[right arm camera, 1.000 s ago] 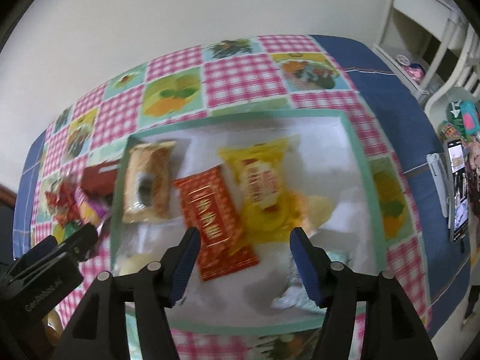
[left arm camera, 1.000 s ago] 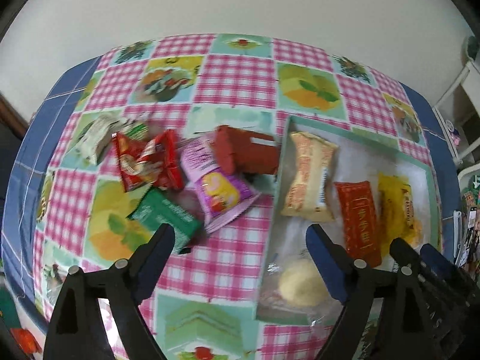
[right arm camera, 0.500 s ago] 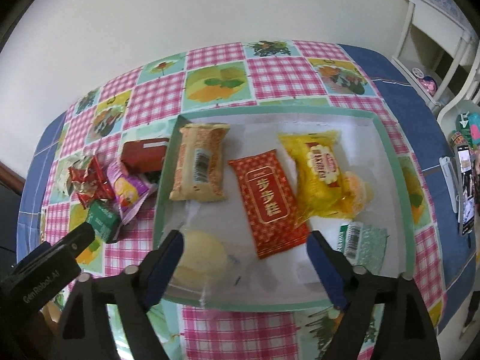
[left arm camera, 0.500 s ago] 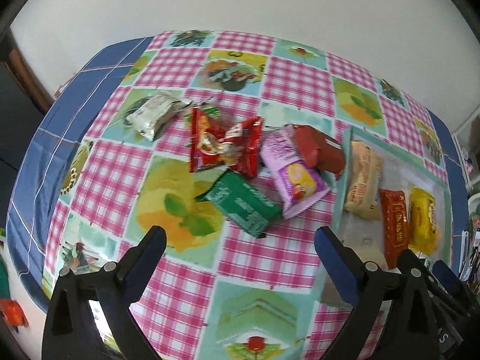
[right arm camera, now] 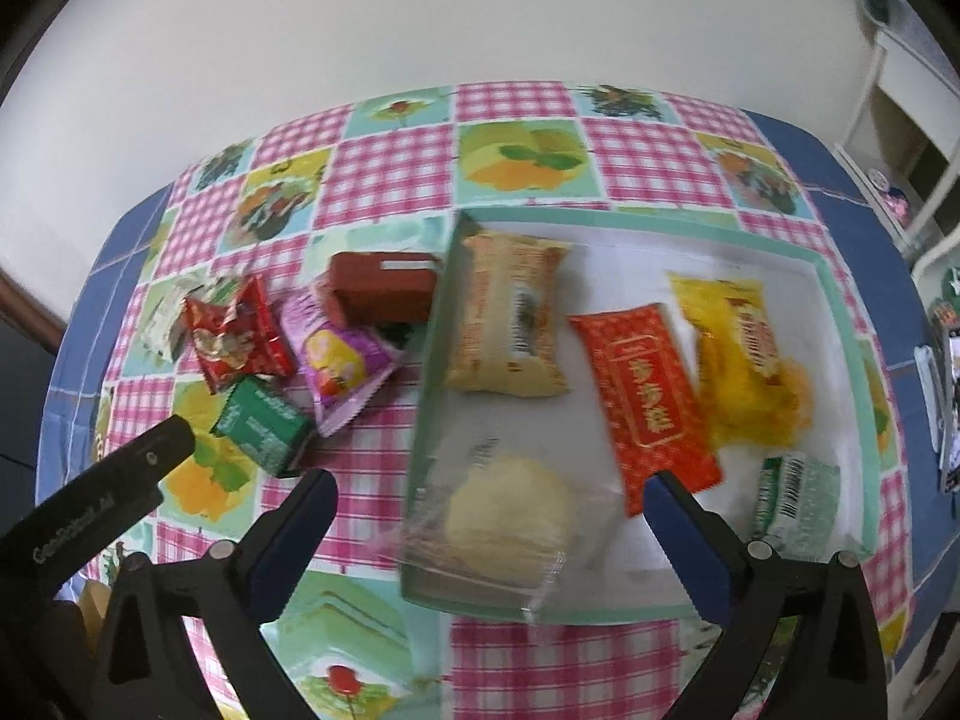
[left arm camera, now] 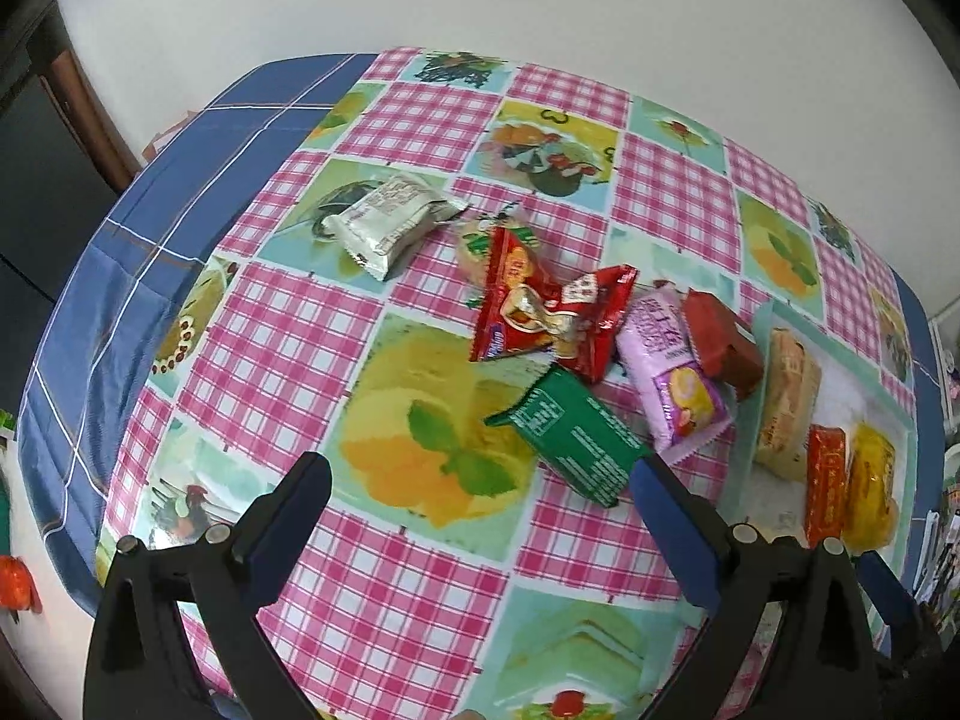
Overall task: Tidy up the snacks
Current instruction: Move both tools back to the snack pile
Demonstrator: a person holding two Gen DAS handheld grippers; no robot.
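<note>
Left gripper [left arm camera: 480, 489]: jaws spread wide, nothing between them, hovering over the checked tablecloth [left arm camera: 384, 360]. In the left wrist view, loose snacks heaped at about 1 o'clock from the gripper: green packet [left arm camera: 570, 435] nearest, just off the right finger; crumpled red wrapper [left arm camera: 540, 312] touching it at 12 o'clock; pink packet [left arm camera: 672, 378] at 2 o'clock, leaning on a dark red box [left arm camera: 720, 342]. Silver packet [left arm camera: 390, 222] apart from the heap, at 11 o'clock.

Right gripper [right arm camera: 489, 495]: jaws opening, released, nothing pinched; beneath the gap, a round pale cake in clear wrap [right arm camera: 510, 516] lying in the near-left corner of the mint-rimmed tray [right arm camera: 840, 312]. Also in the tray: beige packet [right arm camera: 510, 324] at 12 o'clock, red packet with gold characters [right arm camera: 645, 402] at 1 o'clock, yellow packet [right arm camera: 744, 354] at 2 o'clock touching the red one, green-and-white packet [right arm camera: 792, 498] at 3 o'clock. Left of the tray, the loose heap, the box touching the tray rim.
</note>
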